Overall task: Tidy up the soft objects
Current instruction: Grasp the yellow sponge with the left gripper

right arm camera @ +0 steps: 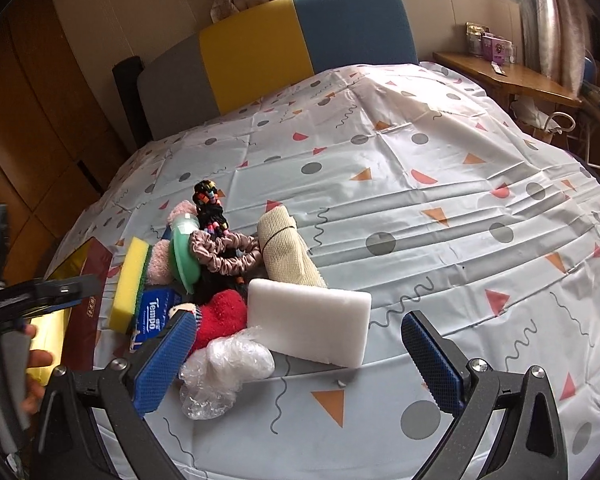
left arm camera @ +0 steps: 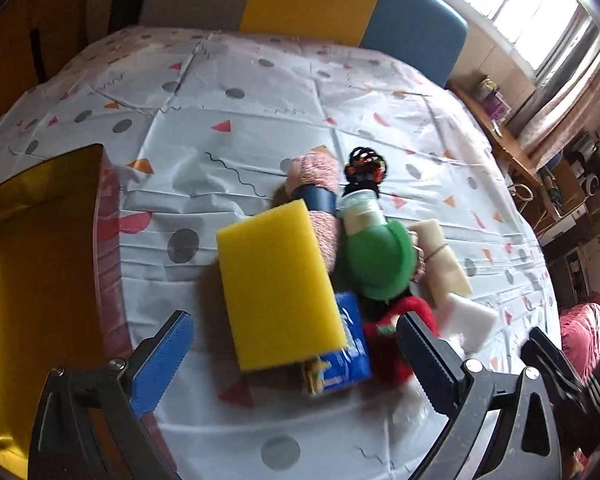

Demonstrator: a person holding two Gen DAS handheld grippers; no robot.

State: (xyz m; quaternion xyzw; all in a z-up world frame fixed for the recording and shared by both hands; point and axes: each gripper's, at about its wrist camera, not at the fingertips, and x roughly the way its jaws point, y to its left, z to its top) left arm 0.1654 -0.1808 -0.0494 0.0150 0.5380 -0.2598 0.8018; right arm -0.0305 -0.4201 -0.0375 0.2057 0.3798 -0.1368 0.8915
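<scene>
A pile of soft things lies on the patterned sheet (right arm camera: 420, 208). In the left wrist view my left gripper (left arm camera: 296, 344) is open just above the yellow sponge (left arm camera: 276, 284), with a finger on either side of it. Around the sponge lie pink yarn (left arm camera: 320, 184), a green-capped item (left arm camera: 380, 260), a blue Tempo tissue pack (left arm camera: 352, 352) and a red sock (left arm camera: 396, 344). My right gripper (right arm camera: 298, 356) is open, straddling the white foam block (right arm camera: 312, 320). Crumpled plastic wrap (right arm camera: 224, 368) sits by its left finger. A beige rolled cloth (right arm camera: 288, 248) and a pink scrunchie (right arm camera: 228, 252) lie behind.
An open red box with gold lining (left arm camera: 32, 272) stands left of the pile. Black beaded hair ties (right arm camera: 210, 204) lie at the pile's far end. A grey, yellow and blue headboard (right arm camera: 260, 52) backs the bed. A wooden side table (right arm camera: 500, 72) is at the far right.
</scene>
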